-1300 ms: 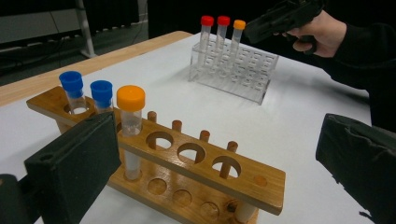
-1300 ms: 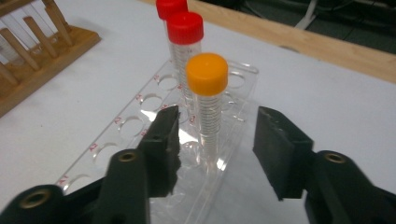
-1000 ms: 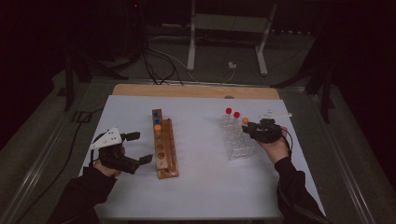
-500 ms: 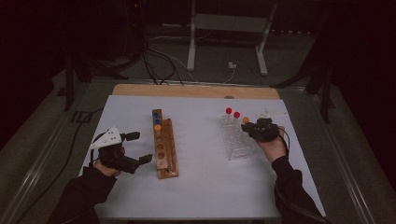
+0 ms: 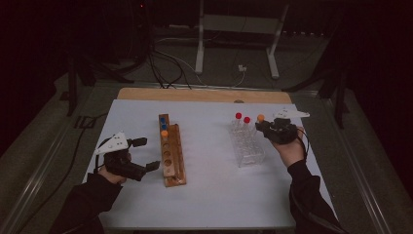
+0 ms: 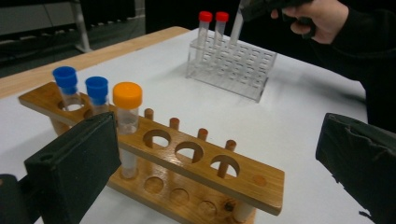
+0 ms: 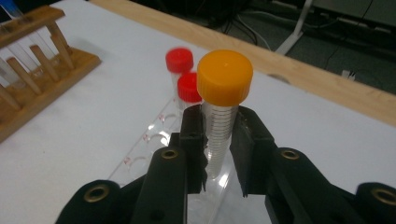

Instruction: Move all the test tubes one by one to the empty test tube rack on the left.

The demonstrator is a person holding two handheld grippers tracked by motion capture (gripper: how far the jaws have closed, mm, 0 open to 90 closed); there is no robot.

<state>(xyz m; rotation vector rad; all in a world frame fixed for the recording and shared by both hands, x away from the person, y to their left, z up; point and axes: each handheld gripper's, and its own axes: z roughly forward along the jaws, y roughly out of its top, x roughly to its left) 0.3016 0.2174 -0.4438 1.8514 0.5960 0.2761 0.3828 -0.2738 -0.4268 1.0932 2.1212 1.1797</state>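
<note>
My right gripper [image 7: 219,135] is shut on an orange-capped tube [image 7: 224,77], holding it upright by the body just below the cap. In the high view this tube [image 5: 260,117] stands above the right end of the clear plastic rack [image 5: 248,148], beside two red-capped tubes [image 5: 238,116] seated in it. From the left gripper view the held tube [image 6: 236,28] still reaches down to the rack's top. My left gripper [image 5: 146,154] rests open on the table, just left of the wooden rack [image 5: 171,151]. That rack carries two blue-capped tubes [image 6: 65,79] and one orange-capped tube [image 6: 127,100].
The white mat [image 5: 209,195] covers the table, with a wooden strip [image 5: 195,94] along its far edge. Several holes of the wooden rack [image 6: 189,151] stand empty. Cables and a stand's legs [image 5: 234,53] lie on the dark floor beyond.
My right gripper has risen a little with the orange-capped tube, drawing it up out of the clear rack. The left gripper has stayed in place.
</note>
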